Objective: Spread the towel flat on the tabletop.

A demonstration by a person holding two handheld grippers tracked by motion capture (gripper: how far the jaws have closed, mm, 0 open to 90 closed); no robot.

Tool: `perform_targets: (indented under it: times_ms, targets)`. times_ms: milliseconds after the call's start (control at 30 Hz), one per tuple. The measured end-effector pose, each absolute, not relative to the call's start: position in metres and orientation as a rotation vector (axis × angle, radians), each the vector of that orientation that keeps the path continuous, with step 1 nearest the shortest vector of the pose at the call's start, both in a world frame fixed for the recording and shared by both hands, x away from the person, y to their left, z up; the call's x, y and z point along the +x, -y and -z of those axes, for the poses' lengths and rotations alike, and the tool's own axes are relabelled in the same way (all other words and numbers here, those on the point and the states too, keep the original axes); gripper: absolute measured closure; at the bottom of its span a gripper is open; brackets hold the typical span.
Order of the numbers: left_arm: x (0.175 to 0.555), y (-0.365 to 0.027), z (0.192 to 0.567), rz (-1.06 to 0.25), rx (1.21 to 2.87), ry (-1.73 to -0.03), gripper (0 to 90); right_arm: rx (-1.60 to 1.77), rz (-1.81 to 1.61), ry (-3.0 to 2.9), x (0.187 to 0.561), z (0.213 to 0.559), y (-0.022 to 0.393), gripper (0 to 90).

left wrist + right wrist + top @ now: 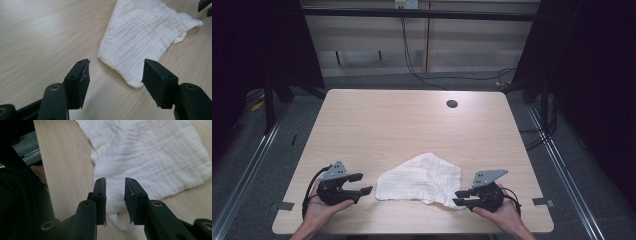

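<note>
Two hand-held grippers rest low near the front edge of the wooden surface [412, 125], one at each side of a crumpled white cloth [422, 180]. The left hand-held gripper [359, 184] is spread wide, just beside the cloth. The right hand-held gripper [460, 197] stands narrowly apart over the cloth's corner, not pinching it.

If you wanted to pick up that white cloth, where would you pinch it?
Probably at a corner of the white cloth, coming in low from the side: it lies flat and limp on the table, and its thin loose corners stick out near each gripper.
</note>
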State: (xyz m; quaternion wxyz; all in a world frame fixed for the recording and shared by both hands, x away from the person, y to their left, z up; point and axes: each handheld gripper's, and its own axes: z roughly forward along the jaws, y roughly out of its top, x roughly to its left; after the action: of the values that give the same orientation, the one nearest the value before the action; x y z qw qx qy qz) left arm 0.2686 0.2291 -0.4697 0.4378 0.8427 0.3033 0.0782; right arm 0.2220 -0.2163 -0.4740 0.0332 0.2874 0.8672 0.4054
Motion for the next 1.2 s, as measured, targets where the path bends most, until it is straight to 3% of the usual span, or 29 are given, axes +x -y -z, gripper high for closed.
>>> perform_targets:
  times_ms: [300, 567, 733, 867, 1200]
  targets:
    - [0.268, -0.227, 0.470, -0.192, 2.103, -0.730, 37.8, 0.853, -1.252, -2.670, 0.219, 0.489, 0.214, 60.4]
    - [0.267, -0.228, 0.469, -0.174, 2.093, -0.727, 39.1, 0.766, -1.171, -2.690, 0.213, 0.499, 0.205, 56.4]
    - [0.269, -0.226, 0.470, -0.163, 2.088, -0.709, 43.0, 0.719, -1.123, -2.654, 0.209, 0.499, 0.203, 67.6]
    - [0.268, -0.222, 0.470, -0.184, 2.083, -0.699, 45.8, 0.806, -1.147, -2.665, 0.216, 0.499, 0.209, 84.7]
    - [0.274, -0.189, 0.477, -0.081, 2.239, -0.499, 66.2, 0.873, -1.209, -2.698, 0.225, 0.500, 0.214, 86.0]
